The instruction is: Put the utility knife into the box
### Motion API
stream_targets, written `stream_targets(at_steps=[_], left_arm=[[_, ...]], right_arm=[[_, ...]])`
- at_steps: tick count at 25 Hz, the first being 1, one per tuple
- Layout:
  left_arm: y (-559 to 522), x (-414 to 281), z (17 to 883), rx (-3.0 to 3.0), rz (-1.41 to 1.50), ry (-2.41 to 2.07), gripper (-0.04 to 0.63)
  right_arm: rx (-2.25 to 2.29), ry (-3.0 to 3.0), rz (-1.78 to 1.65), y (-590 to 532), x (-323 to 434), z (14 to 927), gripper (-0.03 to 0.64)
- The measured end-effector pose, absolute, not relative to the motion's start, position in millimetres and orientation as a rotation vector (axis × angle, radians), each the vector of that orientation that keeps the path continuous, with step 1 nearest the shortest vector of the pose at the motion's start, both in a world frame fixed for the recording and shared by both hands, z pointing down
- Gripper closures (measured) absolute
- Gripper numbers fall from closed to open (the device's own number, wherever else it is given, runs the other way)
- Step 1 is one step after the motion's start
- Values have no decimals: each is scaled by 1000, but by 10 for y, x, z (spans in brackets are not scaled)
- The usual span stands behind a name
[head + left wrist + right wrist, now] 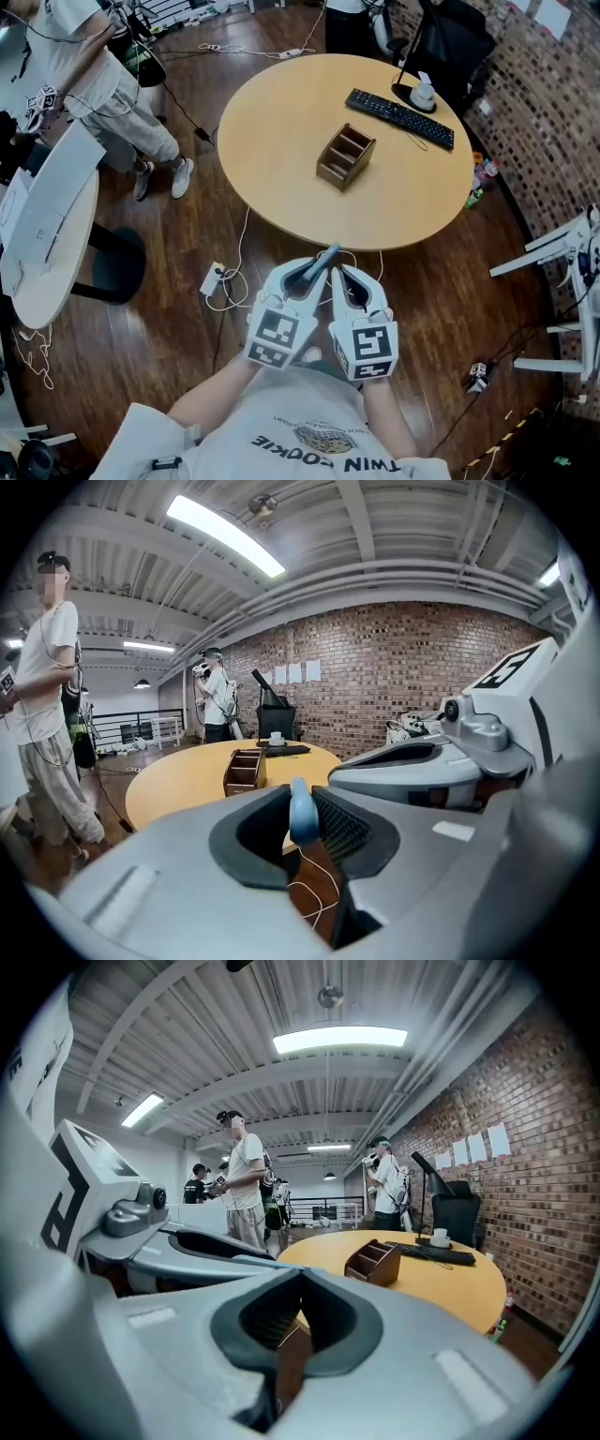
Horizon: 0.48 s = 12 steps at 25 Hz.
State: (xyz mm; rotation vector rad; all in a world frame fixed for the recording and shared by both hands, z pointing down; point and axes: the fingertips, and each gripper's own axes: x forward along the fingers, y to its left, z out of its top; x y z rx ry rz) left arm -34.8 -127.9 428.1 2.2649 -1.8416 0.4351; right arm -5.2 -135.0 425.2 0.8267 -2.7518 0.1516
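A brown wooden box with open compartments stands on the round wooden table; it also shows in the left gripper view as the box and in the right gripper view as the box. Both grippers are held close to the person's body, short of the table's near edge. My left gripper is shut on the blue-grey utility knife, whose end sticks up past the jaws towards the table. The knife sits pinched between the pads. My right gripper is beside it, shut and empty, its tips meeting.
A black keyboard and a lamp base with a cup lie at the table's far right. A person stands at the upper left by a white table. A power strip and cables lie on the floor; a white chair stands at the right.
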Motion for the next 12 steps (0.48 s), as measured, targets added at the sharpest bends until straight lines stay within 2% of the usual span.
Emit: stream_targets(at_steps=[12], left_arm=[[-1994, -669, 4407, 2332, 445, -1732, 518]], right_arm=[[925, -2688, 196, -2009, -378, 4401, 620]])
